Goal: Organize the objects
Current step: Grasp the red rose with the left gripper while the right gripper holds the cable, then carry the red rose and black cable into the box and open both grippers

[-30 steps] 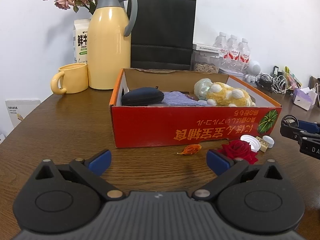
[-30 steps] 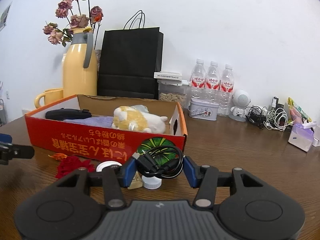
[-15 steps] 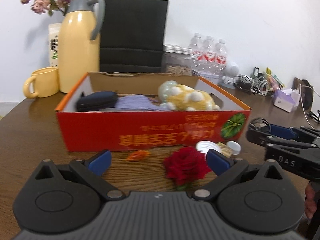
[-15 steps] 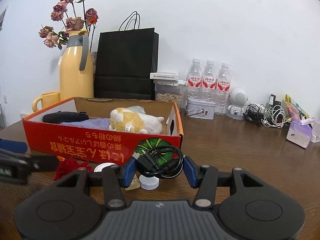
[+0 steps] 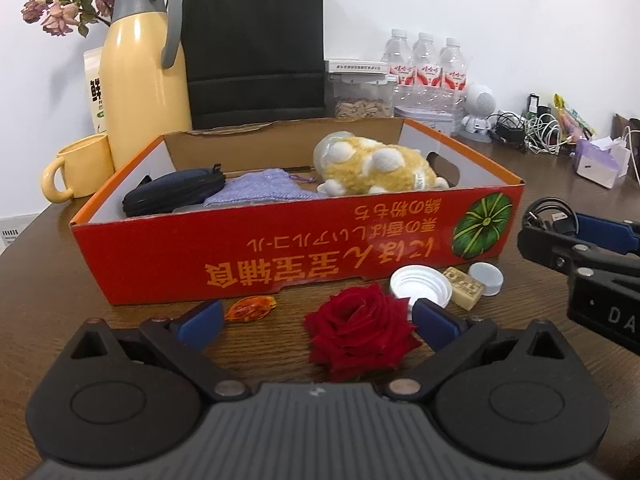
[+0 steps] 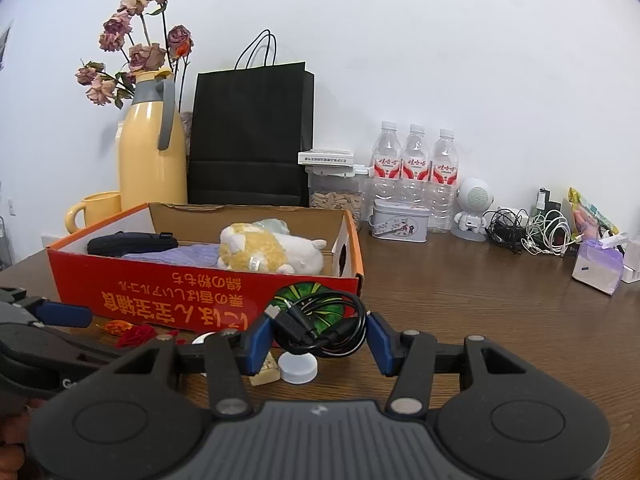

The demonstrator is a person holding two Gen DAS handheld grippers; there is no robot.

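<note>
1. Left wrist view
   - Red rose (image 5: 360, 330) is seen lying on the wooden table (image 5: 48, 280), between the blue pads of the left gripper (image 5: 316, 320); jaws stand wide, and neither pad can be seen pressing on the petals, though the right pad is just beside them.
   - A dried orange petal (image 5: 251, 307) is noted just left of the rose, near the box front.
   - A white cap (image 5: 421, 285), a cream tile (image 5: 464, 286) and a smaller pale cap (image 5: 486, 278) are grouped right of the rose, close against the red cardboard box (image 5: 280, 256).
   - Inside the box a black pouch (image 5: 172, 196), a lilac knitted cloth (image 5: 264, 192) and a yellow plush toy (image 5: 376, 170) are recorded.
   - The right gripper (image 5: 560, 232) is seen at the frame's right edge with a coiled black cable (image 5: 550, 216) in it.

2. Right wrist view
   - The right gripper (image 6: 316, 336) is held about halfway closed on the cable (image 6: 320, 330), the coil being pinched between both blue pads, above the table and in front of the box (image 6: 160, 296).
   - The rose (image 6: 136, 336) is partly visible at lower left, beside the left gripper (image 6: 60, 316).
   - The tile (image 6: 266, 372) and pale cap (image 6: 298, 368) are seen below the cable.
   - A yellow jug (image 6: 152, 160) and black paper bag (image 6: 250, 136) are noted behind the box.
</note>
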